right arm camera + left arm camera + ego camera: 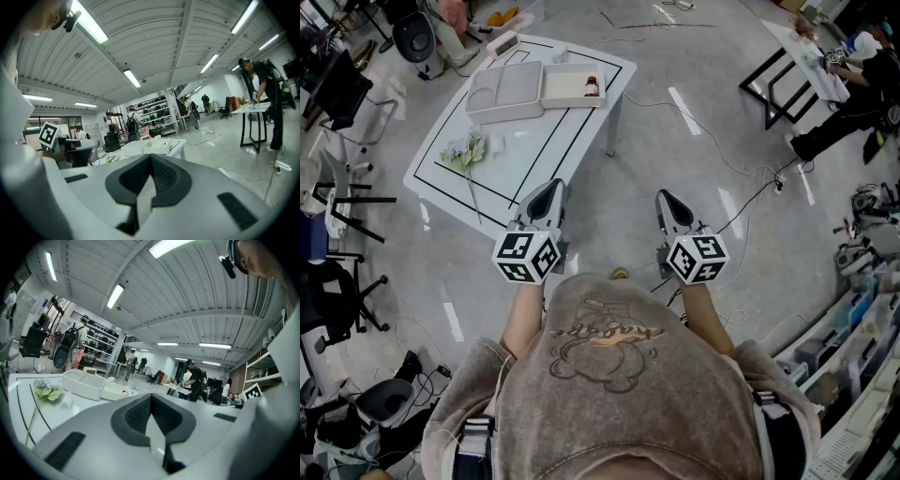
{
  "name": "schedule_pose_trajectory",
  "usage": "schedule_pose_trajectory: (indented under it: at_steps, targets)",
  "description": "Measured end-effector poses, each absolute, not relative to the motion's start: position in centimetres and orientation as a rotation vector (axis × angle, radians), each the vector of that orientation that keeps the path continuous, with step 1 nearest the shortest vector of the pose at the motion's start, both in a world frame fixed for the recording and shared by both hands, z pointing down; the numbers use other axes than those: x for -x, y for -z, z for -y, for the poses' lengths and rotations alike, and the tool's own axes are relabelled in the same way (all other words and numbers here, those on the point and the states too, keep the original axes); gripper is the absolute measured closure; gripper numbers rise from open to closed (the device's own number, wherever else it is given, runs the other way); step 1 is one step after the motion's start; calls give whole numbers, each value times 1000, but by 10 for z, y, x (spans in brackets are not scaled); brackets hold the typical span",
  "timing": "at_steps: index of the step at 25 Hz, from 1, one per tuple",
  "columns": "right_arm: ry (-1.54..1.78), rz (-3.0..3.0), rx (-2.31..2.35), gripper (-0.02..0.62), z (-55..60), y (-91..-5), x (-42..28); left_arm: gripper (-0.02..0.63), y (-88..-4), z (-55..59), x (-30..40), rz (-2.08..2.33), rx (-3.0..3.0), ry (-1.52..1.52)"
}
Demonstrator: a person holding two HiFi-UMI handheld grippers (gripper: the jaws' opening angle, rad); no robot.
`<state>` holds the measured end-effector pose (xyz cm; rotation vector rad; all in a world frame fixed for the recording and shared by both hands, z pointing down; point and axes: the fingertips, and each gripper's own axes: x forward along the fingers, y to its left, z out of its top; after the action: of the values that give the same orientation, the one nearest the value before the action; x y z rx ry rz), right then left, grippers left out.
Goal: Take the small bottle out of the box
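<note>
Head view: small bottle [592, 87] sits in the box [562, 84] at the table's [525, 150] far corner, well apart from left gripper [551, 186] and right gripper [664, 196], both with jaws together.

left claw [549, 190]: jaws together, empty | right claw [666, 202]: jaws together, empty | both near level, side by side
</note>
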<state>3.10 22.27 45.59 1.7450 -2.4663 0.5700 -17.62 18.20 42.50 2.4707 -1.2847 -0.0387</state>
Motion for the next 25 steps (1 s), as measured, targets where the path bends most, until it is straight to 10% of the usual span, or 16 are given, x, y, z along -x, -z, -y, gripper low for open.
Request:
schedule_pose_trajectory:
  at_steps: [25]
  targets:
    - [-650, 2515, -1620, 598, -191, -482, -97, 598, -431, -162, 124, 1428, -2401, 47]
